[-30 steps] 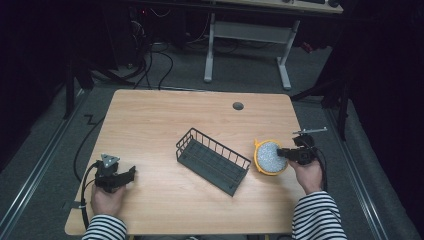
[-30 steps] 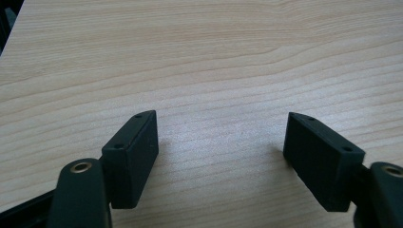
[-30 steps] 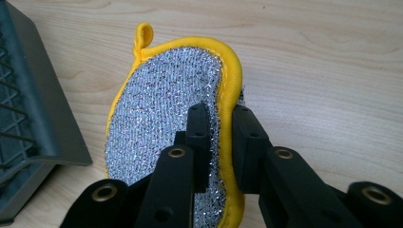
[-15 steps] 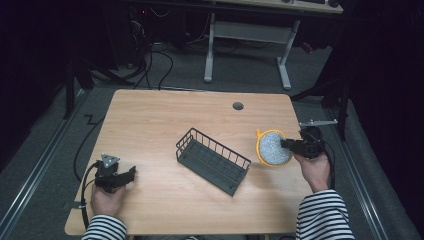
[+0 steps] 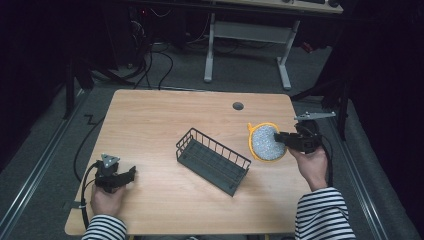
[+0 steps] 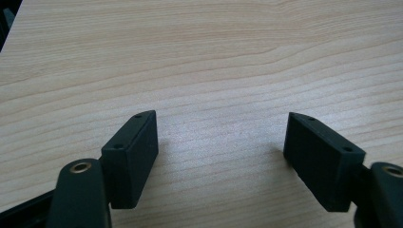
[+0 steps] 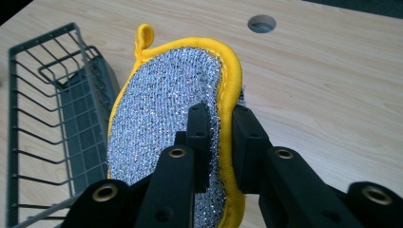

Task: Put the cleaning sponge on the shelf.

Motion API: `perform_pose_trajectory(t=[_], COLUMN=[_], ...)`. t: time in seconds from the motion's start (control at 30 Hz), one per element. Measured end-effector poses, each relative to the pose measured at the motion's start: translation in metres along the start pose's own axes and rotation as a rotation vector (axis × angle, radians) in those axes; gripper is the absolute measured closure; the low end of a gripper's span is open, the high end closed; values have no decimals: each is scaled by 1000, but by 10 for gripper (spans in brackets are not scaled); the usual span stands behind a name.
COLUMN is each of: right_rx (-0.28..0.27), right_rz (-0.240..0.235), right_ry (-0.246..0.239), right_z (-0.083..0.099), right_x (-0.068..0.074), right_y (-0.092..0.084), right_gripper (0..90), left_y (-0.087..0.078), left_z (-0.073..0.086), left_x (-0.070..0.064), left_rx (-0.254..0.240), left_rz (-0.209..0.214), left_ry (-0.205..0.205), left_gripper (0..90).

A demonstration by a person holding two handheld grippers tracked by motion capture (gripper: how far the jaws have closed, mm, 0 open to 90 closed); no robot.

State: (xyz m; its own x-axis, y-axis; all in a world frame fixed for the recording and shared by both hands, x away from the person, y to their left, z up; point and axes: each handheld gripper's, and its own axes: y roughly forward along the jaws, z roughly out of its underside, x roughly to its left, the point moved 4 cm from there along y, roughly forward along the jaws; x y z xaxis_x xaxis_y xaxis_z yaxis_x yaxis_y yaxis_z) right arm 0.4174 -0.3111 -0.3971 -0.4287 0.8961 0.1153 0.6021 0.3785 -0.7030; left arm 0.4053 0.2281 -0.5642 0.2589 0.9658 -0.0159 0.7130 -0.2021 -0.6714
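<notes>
— Yellow trim and silver mesh: what is recorded in the high view?

— A round scrubbing pad [image 5: 265,142] is seen pinched by the right hand-held gripper [image 5: 286,141] at the right side of the bench [image 5: 150,120], held clear of the surface. A dark wire basket [image 5: 213,161] is noted at the bench centre, just left of the pad and apart from it. The left hand-held gripper [image 5: 131,172] is found resting near the front left corner.

— And the left gripper view?

— The left hand-held gripper [image 6: 221,142] is shown spread wide, with bare wood grain between the jaws and nothing gripped.

— The right gripper view?

— The right hand-held gripper [image 7: 219,124] is seen pressed onto the pad's [image 7: 161,118] yellow edge, one jaw on the mesh face. A yellow loop is observed at the pad's top. The basket [image 7: 52,118] is seen at the left, and a round cable hole [image 7: 261,23] is logged in the bench [image 7: 332,85] beyond.
</notes>
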Motion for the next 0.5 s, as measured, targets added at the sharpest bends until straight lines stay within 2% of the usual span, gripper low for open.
perform_pose_trajectory(t=[0.5], right_rx=[2], right_rz=[-68], right_ry=[-97], right_z=[-22], right_x=[47], right_y=[9], right_gripper=[794], left_y=[0], left_z=[0], left_x=[0], left_rx=[0], left_rz=[1], left_ry=[0], left_gripper=[277])
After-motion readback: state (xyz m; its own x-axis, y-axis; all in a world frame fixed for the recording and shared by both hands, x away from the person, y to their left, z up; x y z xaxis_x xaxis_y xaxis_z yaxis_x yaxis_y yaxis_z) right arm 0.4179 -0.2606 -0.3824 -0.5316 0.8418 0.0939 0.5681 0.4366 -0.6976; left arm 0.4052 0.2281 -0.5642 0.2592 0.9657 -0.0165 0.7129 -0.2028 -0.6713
